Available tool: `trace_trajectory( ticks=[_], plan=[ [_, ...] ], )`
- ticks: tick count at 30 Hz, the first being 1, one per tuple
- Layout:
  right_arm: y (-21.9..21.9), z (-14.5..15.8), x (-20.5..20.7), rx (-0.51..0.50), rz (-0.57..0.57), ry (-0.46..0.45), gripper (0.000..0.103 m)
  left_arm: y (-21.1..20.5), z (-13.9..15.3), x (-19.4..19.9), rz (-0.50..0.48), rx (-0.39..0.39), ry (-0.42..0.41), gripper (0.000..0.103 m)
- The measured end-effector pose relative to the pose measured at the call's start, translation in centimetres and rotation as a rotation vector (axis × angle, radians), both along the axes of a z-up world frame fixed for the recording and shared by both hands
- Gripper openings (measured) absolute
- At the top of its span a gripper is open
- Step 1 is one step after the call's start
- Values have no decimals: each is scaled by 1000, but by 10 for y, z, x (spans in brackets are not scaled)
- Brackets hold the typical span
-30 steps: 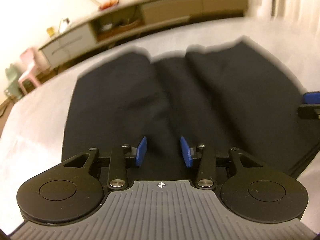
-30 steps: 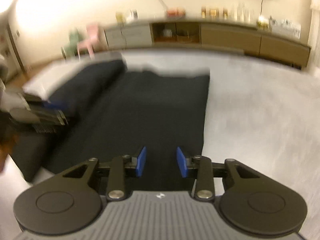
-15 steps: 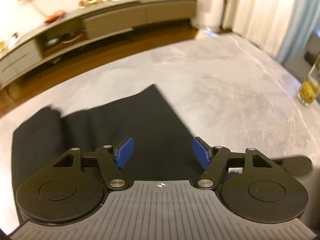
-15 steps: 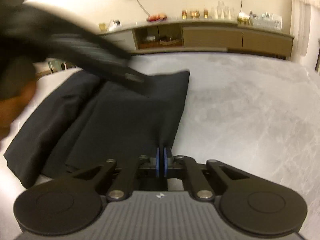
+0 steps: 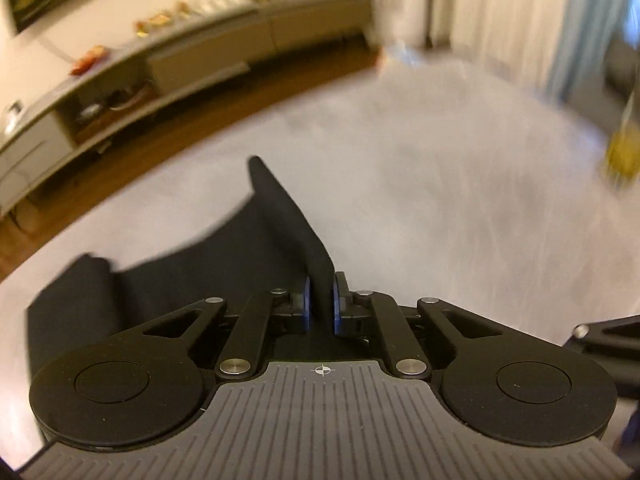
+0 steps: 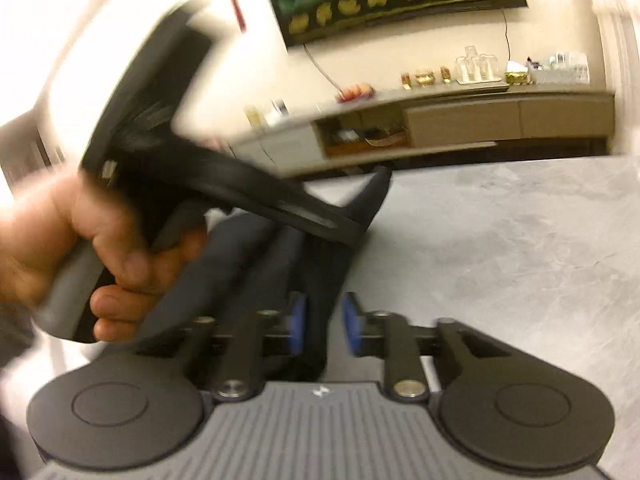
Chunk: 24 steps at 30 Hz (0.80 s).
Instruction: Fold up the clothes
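Observation:
A black garment lies on the grey marble table. My left gripper is shut on the garment's right edge and lifts it into a raised flap. In the right wrist view the garment hangs between the blue pads of my right gripper. The jaws stand a little apart, with a gap on the right side of the cloth. The hand-held left gripper and the hand on it cross the left of that view, blurred.
A glass with yellow drink stands on the table at the far right. A long low sideboard with bottles and glasses runs along the back wall. Curtains hang at the right.
My left gripper has closed on the garment's right edge and lifted it. My right gripper, shut half a second ago, has parted slightly and risen; the left gripper swung closer in front of it.

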State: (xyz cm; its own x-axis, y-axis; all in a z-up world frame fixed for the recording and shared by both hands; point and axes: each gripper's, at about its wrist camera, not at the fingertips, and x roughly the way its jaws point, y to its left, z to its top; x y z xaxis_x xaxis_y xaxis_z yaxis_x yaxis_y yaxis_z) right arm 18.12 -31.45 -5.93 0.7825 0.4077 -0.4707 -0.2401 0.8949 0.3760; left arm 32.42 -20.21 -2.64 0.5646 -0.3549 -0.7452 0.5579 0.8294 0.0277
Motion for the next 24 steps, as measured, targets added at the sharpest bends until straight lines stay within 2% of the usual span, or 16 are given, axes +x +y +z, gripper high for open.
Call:
trace_trajectory(
  ticks=[2, 4, 6, 7, 9, 10, 11, 15, 18, 19, 21, 24],
  plan=[
    [-3, 12, -4, 80, 37, -15, 34, 64, 20, 6, 95, -60, -21, 0],
    [10, 10, 0, 81, 94, 6, 34, 120, 27, 8, 192, -96, -29, 0],
    [30, 2, 5, 60, 148, 41, 34, 153, 9, -1, 270, -106, -4, 1],
    [43, -6, 9, 38, 174, 67, 34, 169, 0, -6, 309, -111, 9, 11],
    [71, -21, 14, -8, 220, 108, 34, 201, -19, -16, 388, -120, 35, 17],
    [84, -24, 15, -34, 242, 103, 34, 218, -28, -21, 427, -125, 48, 30],
    [97, -28, 16, -59, 265, 97, 34, 234, -37, -25, 467, -130, 61, 34],
    [143, -39, 20, -124, 344, 68, 34, 299, -74, -45, 624, -149, 113, 31],
    [162, -49, 27, -213, 349, 97, 31, 287, -84, -65, 611, -178, 116, 29],
    [162, -52, 26, -259, 334, 115, 25, 279, -86, -72, 599, -188, 114, 24],
    [146, -49, 34, -316, 284, 116, 26, 256, -88, -89, 550, -211, 120, 24],
    [110, -41, 56, -426, 51, 128, 30, 191, -82, -120, 359, -266, 152, 24]
  ],
)
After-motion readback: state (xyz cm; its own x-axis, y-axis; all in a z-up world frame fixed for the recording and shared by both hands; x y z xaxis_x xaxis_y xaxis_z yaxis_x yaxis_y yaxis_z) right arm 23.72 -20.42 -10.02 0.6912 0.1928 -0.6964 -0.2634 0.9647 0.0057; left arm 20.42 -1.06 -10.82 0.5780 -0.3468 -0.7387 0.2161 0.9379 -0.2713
